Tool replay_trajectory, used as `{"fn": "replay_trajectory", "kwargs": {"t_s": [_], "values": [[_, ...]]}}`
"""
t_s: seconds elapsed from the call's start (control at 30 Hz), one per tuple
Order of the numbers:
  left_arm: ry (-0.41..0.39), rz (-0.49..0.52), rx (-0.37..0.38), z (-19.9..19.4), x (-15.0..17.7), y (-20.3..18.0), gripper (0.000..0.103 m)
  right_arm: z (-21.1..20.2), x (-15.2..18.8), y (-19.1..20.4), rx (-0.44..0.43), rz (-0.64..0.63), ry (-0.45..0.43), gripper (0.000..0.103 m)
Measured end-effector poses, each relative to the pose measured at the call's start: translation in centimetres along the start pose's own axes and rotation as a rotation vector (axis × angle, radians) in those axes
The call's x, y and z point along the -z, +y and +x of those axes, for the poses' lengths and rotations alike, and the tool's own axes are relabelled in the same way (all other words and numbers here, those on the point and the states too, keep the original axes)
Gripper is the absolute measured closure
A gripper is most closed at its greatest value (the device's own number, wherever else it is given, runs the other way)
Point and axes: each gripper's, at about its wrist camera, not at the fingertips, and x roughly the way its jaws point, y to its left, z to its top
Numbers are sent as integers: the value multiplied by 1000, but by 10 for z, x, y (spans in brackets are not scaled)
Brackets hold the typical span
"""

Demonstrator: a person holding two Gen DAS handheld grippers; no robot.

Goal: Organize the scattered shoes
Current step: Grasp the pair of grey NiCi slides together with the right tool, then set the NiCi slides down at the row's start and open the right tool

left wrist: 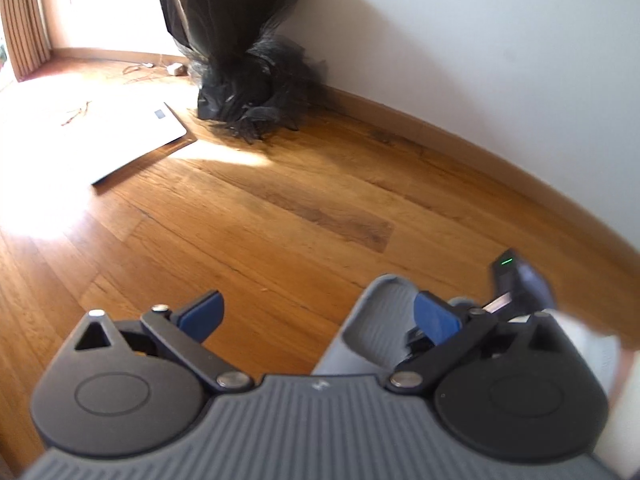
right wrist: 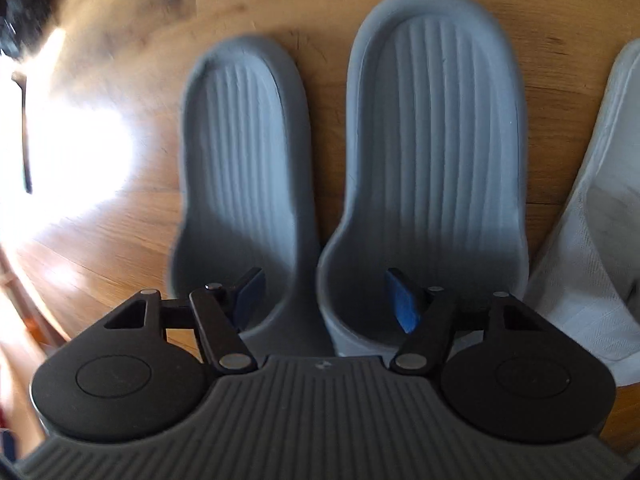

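You hold the right gripper (right wrist: 326,300) low over two grey slippers on the wooden floor (right wrist: 120,240). The left grey slipper (right wrist: 240,152) and the right grey slipper (right wrist: 432,140) lie side by side, heels pointing away from you, close together without touching as far as the right wrist view shows. The gripper's jaws stand apart, one blue pad over each slipper's toe end, and the adjoining side walls of the pair lie between them. No pad presses on either wall, so treat this gripper as unloaded.

At the right edge of the same view lies a white slipper (right wrist: 592,220), just beside the right grey one.

Your left gripper (left wrist: 320,316) points down at bare floor near the wall (left wrist: 480,60). Its jaws are apart and hold nothing. Part of a grey slipper (left wrist: 372,320) shows behind its right finger, and the other gripper's body reaches in at the right edge. Further off stand a black bag (left wrist: 236,52) and a flat white board (left wrist: 120,136).

Progress, as a judgement: the grey pair appears aligned, so that portion looks done or nearly so. Remaining work would be the white slipper and its mate, which is not in view. No other shoes are visible, so you cannot confirm how many remain
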Motion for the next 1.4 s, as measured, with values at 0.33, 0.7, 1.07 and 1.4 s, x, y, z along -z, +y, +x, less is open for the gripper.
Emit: {"fn": "replay_trajectory", "kwargs": {"t_s": [0.33,0.7,1.07,1.4], "values": [[-2,-57,74,31,-14,-11,1,-24,9,9,26,-83,-132,83],[-78,93,175,58,-44,-62,1,-138,-152,-48,81,-79,-427,87],[-27,150,136,79,-36,-50,1,-144,-239,-61,101,-78,-469,87],[-17,80,182,87,-31,-40,1,-150,-230,-45,135,-120,-587,59]]}}
